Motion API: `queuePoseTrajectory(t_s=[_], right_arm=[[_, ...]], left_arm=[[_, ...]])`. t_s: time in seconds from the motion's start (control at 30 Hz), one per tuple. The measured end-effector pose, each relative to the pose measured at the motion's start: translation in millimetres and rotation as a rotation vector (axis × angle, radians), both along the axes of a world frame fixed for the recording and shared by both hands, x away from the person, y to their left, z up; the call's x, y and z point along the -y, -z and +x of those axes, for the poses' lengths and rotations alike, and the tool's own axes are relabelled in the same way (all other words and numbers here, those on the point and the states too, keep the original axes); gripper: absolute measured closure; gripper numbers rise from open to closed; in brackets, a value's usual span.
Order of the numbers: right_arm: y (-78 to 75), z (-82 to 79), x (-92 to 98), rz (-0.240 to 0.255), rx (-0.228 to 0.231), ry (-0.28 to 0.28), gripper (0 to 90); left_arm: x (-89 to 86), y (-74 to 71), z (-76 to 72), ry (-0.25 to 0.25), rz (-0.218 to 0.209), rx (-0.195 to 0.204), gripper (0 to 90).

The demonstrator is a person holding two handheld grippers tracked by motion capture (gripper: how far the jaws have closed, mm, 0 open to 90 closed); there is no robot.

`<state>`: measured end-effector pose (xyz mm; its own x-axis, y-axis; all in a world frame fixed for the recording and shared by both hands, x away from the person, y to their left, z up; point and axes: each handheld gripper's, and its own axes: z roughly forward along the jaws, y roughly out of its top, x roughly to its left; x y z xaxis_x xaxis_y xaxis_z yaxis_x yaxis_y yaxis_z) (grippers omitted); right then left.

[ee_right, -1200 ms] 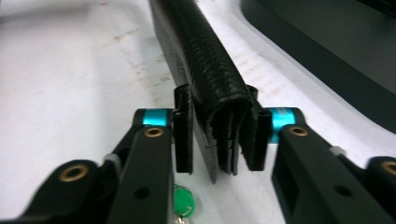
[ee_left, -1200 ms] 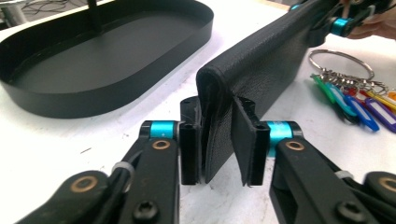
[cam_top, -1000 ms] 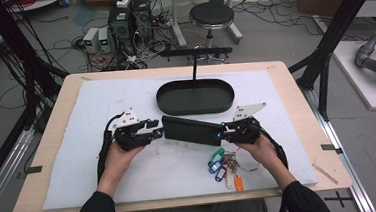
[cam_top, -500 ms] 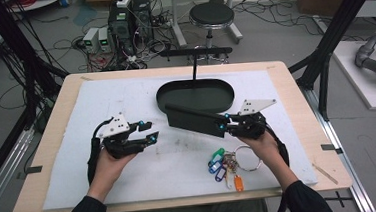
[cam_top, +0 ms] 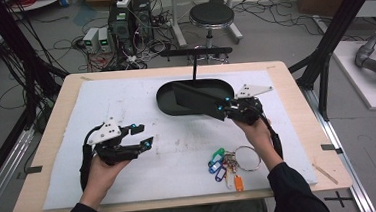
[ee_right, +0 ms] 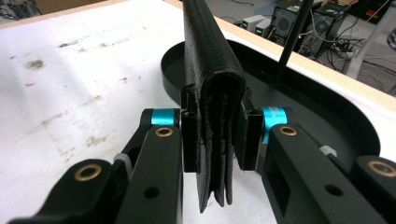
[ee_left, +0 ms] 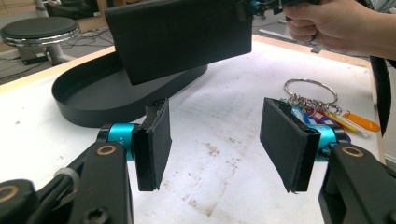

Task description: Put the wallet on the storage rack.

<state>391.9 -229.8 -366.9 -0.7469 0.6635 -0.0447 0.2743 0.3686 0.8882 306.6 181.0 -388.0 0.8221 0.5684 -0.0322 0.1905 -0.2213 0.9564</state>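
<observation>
Clamping a black wallet (ee_right: 212, 93) between the jaws of the right gripper (ee_right: 215, 135), pads pressing on both faces near its folded edge, open edges hanging just below the jaws. Reaching away from those jaws, edge-up and tilted, out over the black oval tray (ee_right: 327, 107) lying right beyond them, seemingly clear of the tray floor. Standing past the tray, behind the wallet, a thin black post (ee_right: 292, 37).

Gaping wide, with nothing between them, the jaws of the left gripper (ee_left: 215, 140), having just been opening. Showing straight ahead of and above these jaws, well apart from them, the same wallet (ee_left: 182, 35), hanging from the right gripper (ee_left: 261, 7) in the person's right hand (ee_left: 327, 23). Lying beyond the left-hand jaw, the tray (ee_left: 84, 100); beyond the right-hand jaw, a ring of keys with coloured tags (ee_left: 322, 109).

Spreading under everything, the white-covered surface (cam_top: 126, 105), both grippers hovering above it: left gripper (cam_top: 140, 137) well off from the tray (cam_top: 168, 100), right gripper (cam_top: 223, 107) at its near rim.
</observation>
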Motion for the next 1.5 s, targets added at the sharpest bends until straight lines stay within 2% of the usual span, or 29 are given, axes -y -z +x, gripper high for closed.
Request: queuePoseTrajectory(t_s=[0.27,0.53,0.93,1.03,1.2,1.27,1.5], right_arm=[[-2.0,19.0,-13.1,-0.011,0.010,0.012,76.5],[-0.2,41.2,-25.8,-0.008,0.005,0.012,76.6],[13.5,70.1,-37.1,-0.003,0.002,-0.020,76.5],[15.4,75.5,-38.3,-0.010,-0.007,-0.027,76.5],[21.4,84.0,-32.4,0.006,-0.006,-0.019,76.3],[23.8,87.0,-28.6,0.017,-0.019,-0.012,76.1],[27.9,90.6,-26.1,-0.005,0.002,-0.012,75.4]], left_arm=[[-7.0,-3.4,-1.4,-0.023,-0.013,0.007,37.0],[-13.6,-6.9,-2.0,-0.041,-0.029,0.029,37.0],[-11.7,-6.6,4.3,-0.062,-0.034,0.034,37.0],[-11.6,-5.0,5.9,-0.068,-0.034,0.030,37.0],[-12.5,-4.6,7.0,-0.064,-0.031,0.031,37.0],[-13.0,-4.1,7.2,-0.065,-0.032,0.030,37.0],[-13.2,-3.5,5.0,-0.063,-0.033,0.035,37.0]])
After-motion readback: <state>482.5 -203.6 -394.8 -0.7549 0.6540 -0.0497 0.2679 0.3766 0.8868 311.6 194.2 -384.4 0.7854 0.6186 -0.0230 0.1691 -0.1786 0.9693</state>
